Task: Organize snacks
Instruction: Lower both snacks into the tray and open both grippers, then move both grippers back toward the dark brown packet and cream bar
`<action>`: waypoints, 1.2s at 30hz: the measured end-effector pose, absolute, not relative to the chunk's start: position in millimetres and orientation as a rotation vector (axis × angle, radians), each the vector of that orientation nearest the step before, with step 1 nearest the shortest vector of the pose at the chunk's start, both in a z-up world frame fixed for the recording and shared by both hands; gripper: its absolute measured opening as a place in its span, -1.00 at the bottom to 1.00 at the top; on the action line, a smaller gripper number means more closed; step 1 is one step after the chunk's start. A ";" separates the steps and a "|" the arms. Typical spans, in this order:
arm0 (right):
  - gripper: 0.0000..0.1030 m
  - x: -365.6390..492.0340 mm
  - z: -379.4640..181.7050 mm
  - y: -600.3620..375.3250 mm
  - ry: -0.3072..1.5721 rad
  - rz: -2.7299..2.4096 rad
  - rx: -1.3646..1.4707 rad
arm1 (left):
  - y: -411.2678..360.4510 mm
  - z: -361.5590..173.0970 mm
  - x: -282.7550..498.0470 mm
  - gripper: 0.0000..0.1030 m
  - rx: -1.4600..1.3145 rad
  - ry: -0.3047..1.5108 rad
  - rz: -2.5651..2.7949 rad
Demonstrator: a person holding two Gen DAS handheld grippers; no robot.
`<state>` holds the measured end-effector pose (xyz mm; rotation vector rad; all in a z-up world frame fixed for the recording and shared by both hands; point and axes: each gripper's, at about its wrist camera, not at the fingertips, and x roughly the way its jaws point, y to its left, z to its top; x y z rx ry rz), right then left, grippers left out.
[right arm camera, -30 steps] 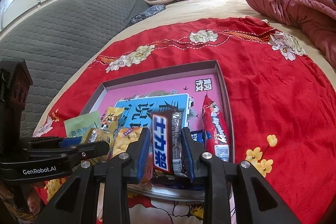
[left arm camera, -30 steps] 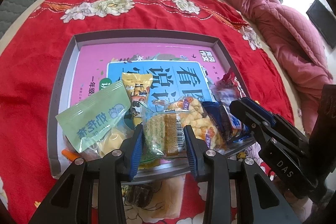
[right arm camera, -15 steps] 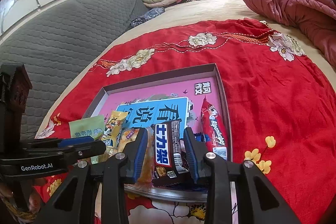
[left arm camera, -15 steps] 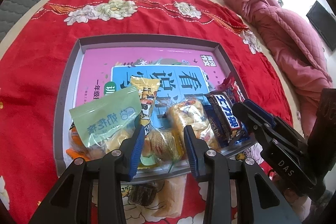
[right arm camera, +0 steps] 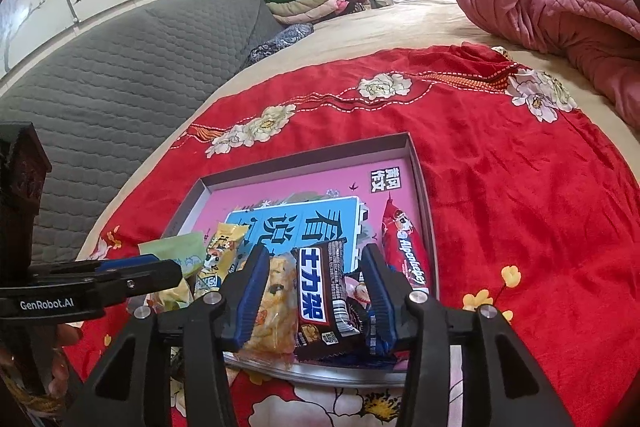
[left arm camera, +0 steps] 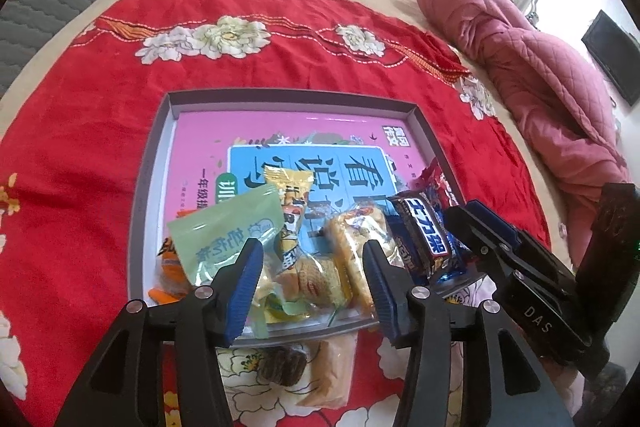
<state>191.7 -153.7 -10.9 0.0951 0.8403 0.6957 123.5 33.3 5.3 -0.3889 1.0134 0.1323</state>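
A grey tray (left arm camera: 152,187) with a pink book in it lies on the red cloth. Snacks crowd its near end: a green pouch (left arm camera: 224,231), a yellow packet (left arm camera: 290,195), a clear-wrapped biscuit pack (left arm camera: 316,275), a puffed-snack bag (left arm camera: 356,243), a dark chocolate bar (right arm camera: 320,291) and a red candy stick (right arm camera: 404,247). My left gripper (left arm camera: 314,287) hovers over the biscuit pack, jaws opening, pads off it. My right gripper (right arm camera: 314,295) straddles the chocolate bar, jaws opening, pads clear of it. The bar lies flat in the tray.
A dark brown snack (left arm camera: 284,365) and a tan packet (left arm camera: 332,371) lie on the cloth just outside the tray's near rim. A pink quilt (left arm camera: 540,75) is heaped at the right. A grey padded headboard (right arm camera: 120,75) rises at the left.
The biscuit pack left my left jaws and now lies in the tray; that gripper drew back upward. The chocolate bar dropped from upright to flat as my right jaws widened.
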 end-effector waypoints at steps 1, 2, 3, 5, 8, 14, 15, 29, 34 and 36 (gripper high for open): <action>-0.08 191.5 -10.2 -153.9 0.837 0.694 0.095 | 34.1 6.1 122.2 0.04 -0.389 1.013 0.134; -0.07 191.7 -9.8 -154.0 0.837 0.693 0.096 | 34.6 7.1 120.6 0.04 -0.388 1.012 0.135; -0.07 191.8 -9.3 -154.2 0.836 0.694 0.099 | 35.1 8.4 118.2 0.04 -0.386 1.012 0.137; -0.07 191.6 -7.8 -154.7 0.834 0.696 0.107 | 36.4 10.1 114.2 0.05 -0.381 1.009 0.139; -0.02 189.9 -4.2 -156.4 0.823 0.702 0.113 | 38.3 12.4 108.8 0.05 -0.377 1.008 0.142; 0.05 181.6 2.1 -157.7 0.803 0.705 0.103 | 40.0 17.9 98.8 0.06 -0.344 1.002 0.152; 0.05 179.0 3.0 -157.5 0.798 0.702 0.093 | 40.0 18.5 97.0 0.07 -0.340 1.003 0.153; 0.17 139.3 11.6 -154.1 0.772 0.724 0.040 | 44.6 18.6 76.3 0.19 -0.323 1.015 0.155; 0.17 133.4 8.7 -154.0 0.791 0.720 0.035 | 46.0 16.1 70.6 0.20 -0.311 1.026 0.154; 0.17 129.9 7.2 -153.3 0.800 0.721 0.036 | 45.7 14.9 69.4 0.21 -0.305 1.031 0.150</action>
